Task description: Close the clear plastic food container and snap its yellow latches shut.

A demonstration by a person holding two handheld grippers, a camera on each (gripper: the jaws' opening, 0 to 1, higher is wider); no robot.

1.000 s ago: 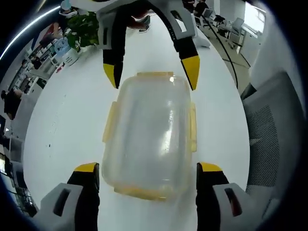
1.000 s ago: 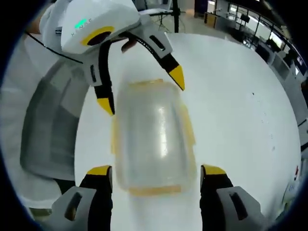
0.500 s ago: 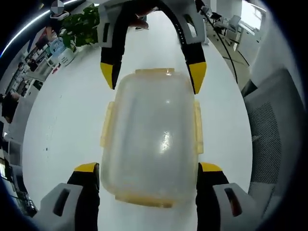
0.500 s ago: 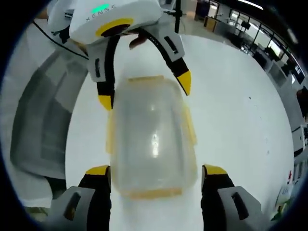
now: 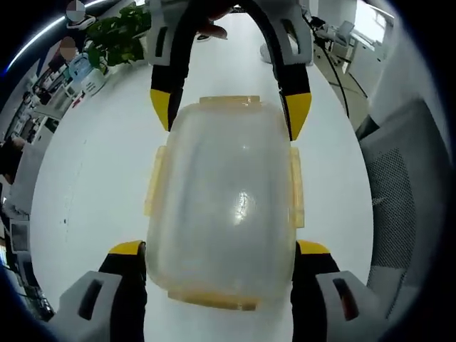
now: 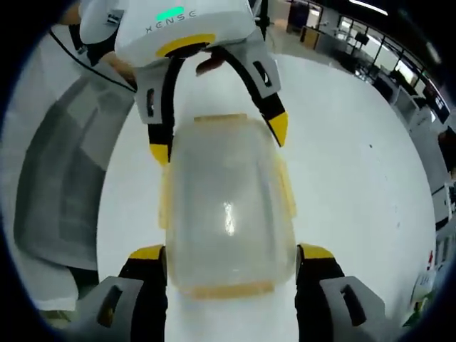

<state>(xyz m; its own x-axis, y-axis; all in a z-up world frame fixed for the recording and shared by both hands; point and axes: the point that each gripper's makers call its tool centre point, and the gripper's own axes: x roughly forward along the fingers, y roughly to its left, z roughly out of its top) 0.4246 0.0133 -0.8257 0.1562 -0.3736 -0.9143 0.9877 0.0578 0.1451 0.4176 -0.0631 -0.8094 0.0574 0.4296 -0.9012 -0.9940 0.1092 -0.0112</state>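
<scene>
White desk [image 5: 92,185] all round, office clutter and a green plant [image 5: 117,39] back by its far edge, a grey chair [image 5: 406,199] pulled up along one side. You had the clear container [image 5: 224,206] sitting out on the open middle of the desk, lid already on, and it looked seated. Its long axis ran straight between your two hands: one short end toward the left gripper [image 5: 217,249], the other short end toward the right gripper [image 6: 228,253]. In the left gripper view the right gripper [image 5: 231,107] came in from the far end, jaws spread, its yellow tips either side of the far corners. Same picture mirrored in the right gripper view, where the left gripper [image 6: 217,139] straddled the far end of the container [image 6: 228,206]. Both grippers were spread wide, neither pinching anything, each with its yellow tips just outside the corners of its own near end. You were about equally close on both sides. The yellow latches [image 5: 296,189] stood out along the long sides, with one on each short end [image 5: 228,101]; whether any was already snapped down, I could not tell. My read: each short-end latch lay dead ahead of its own gripper, so those looked like your first presses, while the long-side latches would call for a turn of the wrist.
</scene>
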